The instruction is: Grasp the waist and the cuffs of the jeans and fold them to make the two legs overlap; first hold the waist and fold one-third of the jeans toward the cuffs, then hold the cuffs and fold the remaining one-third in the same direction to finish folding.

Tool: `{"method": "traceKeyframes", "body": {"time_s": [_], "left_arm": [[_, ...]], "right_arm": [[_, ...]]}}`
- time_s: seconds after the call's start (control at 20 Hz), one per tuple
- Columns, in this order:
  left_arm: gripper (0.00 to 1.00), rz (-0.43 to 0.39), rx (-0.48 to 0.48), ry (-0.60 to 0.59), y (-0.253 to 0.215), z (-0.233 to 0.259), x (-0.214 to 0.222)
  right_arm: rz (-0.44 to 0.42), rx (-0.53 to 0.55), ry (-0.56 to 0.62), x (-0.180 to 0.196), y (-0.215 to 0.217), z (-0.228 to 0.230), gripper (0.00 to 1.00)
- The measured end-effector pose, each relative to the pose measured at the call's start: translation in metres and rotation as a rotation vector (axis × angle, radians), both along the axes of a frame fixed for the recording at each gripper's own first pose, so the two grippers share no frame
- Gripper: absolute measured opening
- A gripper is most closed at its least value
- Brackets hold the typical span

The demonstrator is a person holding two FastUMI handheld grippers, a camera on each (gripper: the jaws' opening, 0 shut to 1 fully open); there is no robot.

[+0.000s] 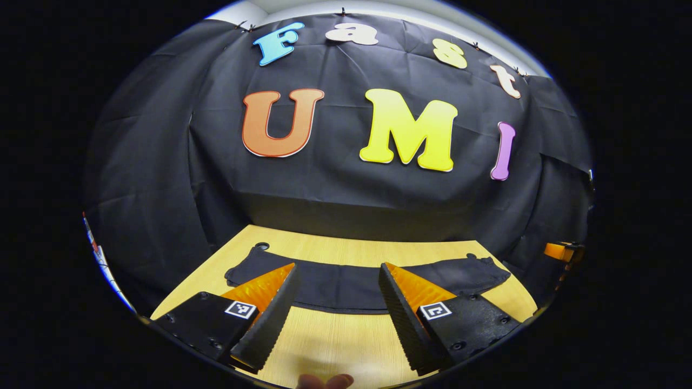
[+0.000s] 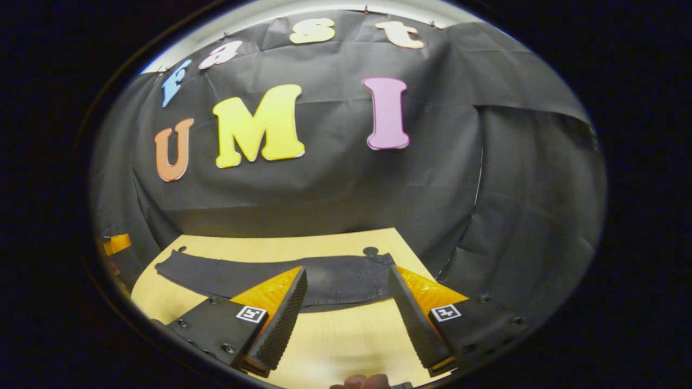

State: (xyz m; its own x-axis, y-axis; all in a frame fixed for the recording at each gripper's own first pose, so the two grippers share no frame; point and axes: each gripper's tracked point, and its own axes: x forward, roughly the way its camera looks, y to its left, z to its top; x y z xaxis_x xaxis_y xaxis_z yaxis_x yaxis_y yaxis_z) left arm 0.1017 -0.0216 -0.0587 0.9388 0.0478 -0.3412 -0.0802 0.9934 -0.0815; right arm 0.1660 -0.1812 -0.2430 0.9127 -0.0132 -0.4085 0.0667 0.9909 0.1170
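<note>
In the left gripper view, I see my left gripper (image 1: 338, 270) held wide apart above the near side of the wooden table (image 1: 335, 346), its 2 fingers (image 1: 270, 319) gripping nothing and touching nothing. The dark jeans (image 1: 346, 283) lie flat in a long band across the table just beyond the fingertips, laid out sideways from one table end to the other. Fingertips of a hand (image 1: 324, 381) peek in at the bottom edge, nearer than the jeans. Behind the jeans hangs the booth's black cloth wall (image 1: 162, 162), and an orange object (image 1: 557, 251) shows far off past the jeans' right end.

In the right gripper view, my right gripper (image 2: 347, 273) also stands wide, empty, poised over bare tabletop (image 2: 346, 335) on the near side of the jeans (image 2: 259, 278). The waist end (image 2: 357, 278), with its pocket stitching, lies between the 2 fingertips and just beyond them; the legs run away to the left. A hand (image 2: 362, 382) shows at the bottom edge. The cloth wall (image 2: 513, 189) closes in behind and to the right of the jeans, and a strip of pale ceiling (image 2: 303, 11) shows above it.
</note>
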Motion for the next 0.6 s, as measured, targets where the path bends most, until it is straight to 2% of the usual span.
{"method": "traceKeyframes", "body": {"time_s": [0.05, 0.15, 0.2, 0.3, 0.35, 0.45, 0.5, 0.55, 0.6], "left_arm": [[0.94, 0.004, 0.007, 0.002, -0.004, 0.002, 0.000], [0.94, 0.012, 0.027, 0.001, -0.010, 0.005, 0.004], [0.94, 0.017, 0.032, 0.004, -0.013, 0.006, 0.005], [0.94, 0.026, 0.044, 0.013, -0.016, 0.006, 0.004], [0.94, 0.029, 0.045, 0.020, -0.017, 0.006, 0.006], [0.94, 0.038, 0.053, 0.041, -0.018, 0.002, 0.005], [0.94, 0.044, 0.058, 0.054, -0.016, 0.000, 0.003], [0.94, 0.052, 0.060, 0.067, -0.014, -0.002, 0.003], [0.94, 0.061, 0.061, 0.080, -0.012, -0.005, 0.002]], "right_arm": [[-0.023, 0.018, 0.021, 0.008, -0.010, -0.016, 0.91], [-0.076, 0.055, 0.068, 0.026, -0.040, -0.052, 0.91], [-0.105, 0.082, 0.093, 0.038, -0.056, -0.072, 0.94], [-0.162, 0.158, 0.139, 0.062, -0.076, -0.110, 0.91], [-0.191, 0.205, 0.163, 0.075, -0.085, -0.129, 0.95], [-0.251, 0.299, 0.199, 0.100, -0.098, -0.163, 0.96], [-0.282, 0.333, 0.211, 0.115, -0.104, -0.178, 0.92], [-0.314, 0.361, 0.224, 0.126, -0.110, -0.190, 0.96], [-0.346, 0.395, 0.237, 0.137, -0.114, -0.204, 0.96]]}}
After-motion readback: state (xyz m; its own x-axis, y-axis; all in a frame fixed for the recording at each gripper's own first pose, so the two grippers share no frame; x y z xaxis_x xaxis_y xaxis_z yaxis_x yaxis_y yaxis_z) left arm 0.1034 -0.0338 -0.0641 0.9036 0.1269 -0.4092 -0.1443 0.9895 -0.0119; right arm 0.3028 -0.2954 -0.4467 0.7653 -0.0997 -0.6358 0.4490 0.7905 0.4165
